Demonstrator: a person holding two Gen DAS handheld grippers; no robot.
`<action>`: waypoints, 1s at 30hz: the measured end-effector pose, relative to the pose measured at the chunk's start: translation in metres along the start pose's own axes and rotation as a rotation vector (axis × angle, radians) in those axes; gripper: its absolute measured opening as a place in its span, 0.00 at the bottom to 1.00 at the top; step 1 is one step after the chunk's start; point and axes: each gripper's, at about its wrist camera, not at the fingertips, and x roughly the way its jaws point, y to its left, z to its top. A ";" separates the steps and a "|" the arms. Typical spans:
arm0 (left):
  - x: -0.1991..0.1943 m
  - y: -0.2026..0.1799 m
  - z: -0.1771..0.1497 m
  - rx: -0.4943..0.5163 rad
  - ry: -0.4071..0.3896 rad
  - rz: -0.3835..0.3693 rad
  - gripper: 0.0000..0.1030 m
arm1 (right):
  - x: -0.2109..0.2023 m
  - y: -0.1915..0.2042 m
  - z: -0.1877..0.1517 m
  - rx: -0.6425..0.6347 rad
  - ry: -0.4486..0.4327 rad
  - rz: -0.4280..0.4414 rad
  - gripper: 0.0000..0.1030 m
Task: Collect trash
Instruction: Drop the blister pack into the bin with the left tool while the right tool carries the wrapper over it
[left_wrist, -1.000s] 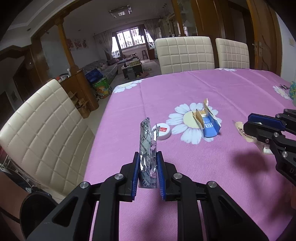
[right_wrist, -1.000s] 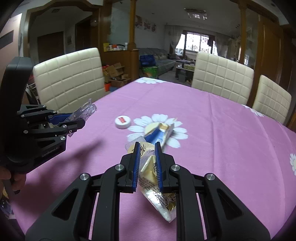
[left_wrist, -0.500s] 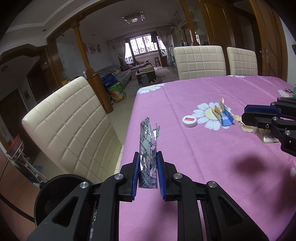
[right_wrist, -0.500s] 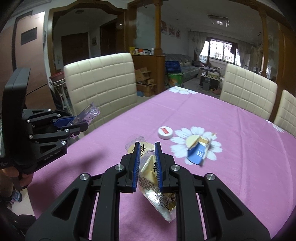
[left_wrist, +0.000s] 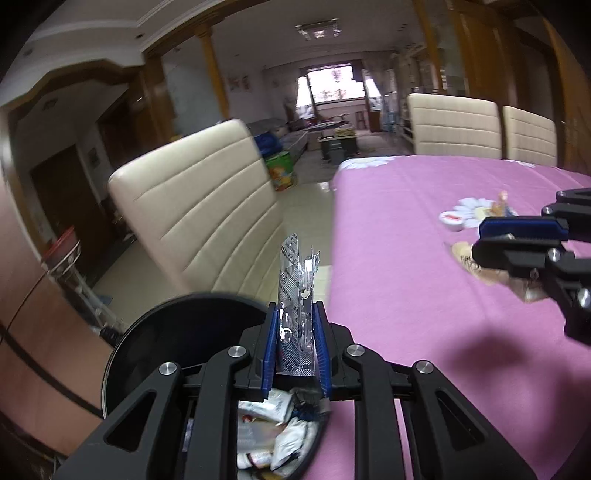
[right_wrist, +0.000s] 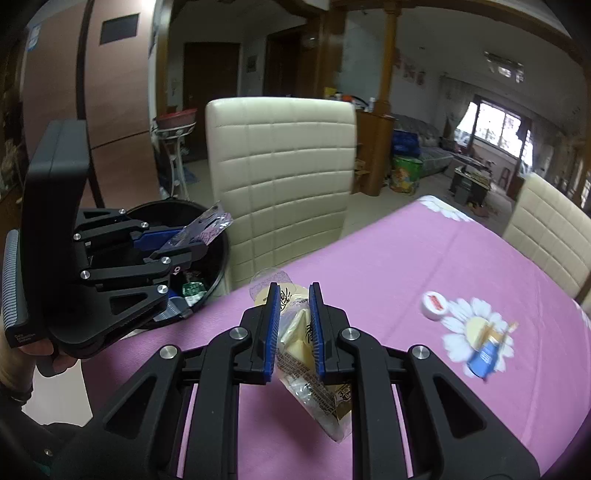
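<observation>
The left gripper is clenched on a silver blister pack, holding it upright above the black trash bin that stands on the floor beside the table edge – placed, it seems, for a drop. The right gripper grips a yellowish snack wrapper over the purple tablecloth near the bin, probably next in line. Farther from the bin a white cap and a blue carton scrap lie on the cloth – both blurred. The bin's contents are partly hidden by the left gripper
</observation>
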 end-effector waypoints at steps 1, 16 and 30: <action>0.001 0.005 -0.002 -0.013 0.008 0.010 0.18 | 0.004 0.006 0.002 -0.011 0.003 0.008 0.16; 0.006 0.079 -0.038 -0.158 0.067 0.117 0.21 | 0.041 0.069 0.044 -0.083 0.011 0.123 0.16; -0.004 0.110 -0.052 -0.278 0.057 0.095 0.77 | 0.065 0.077 0.057 -0.050 0.028 0.157 0.16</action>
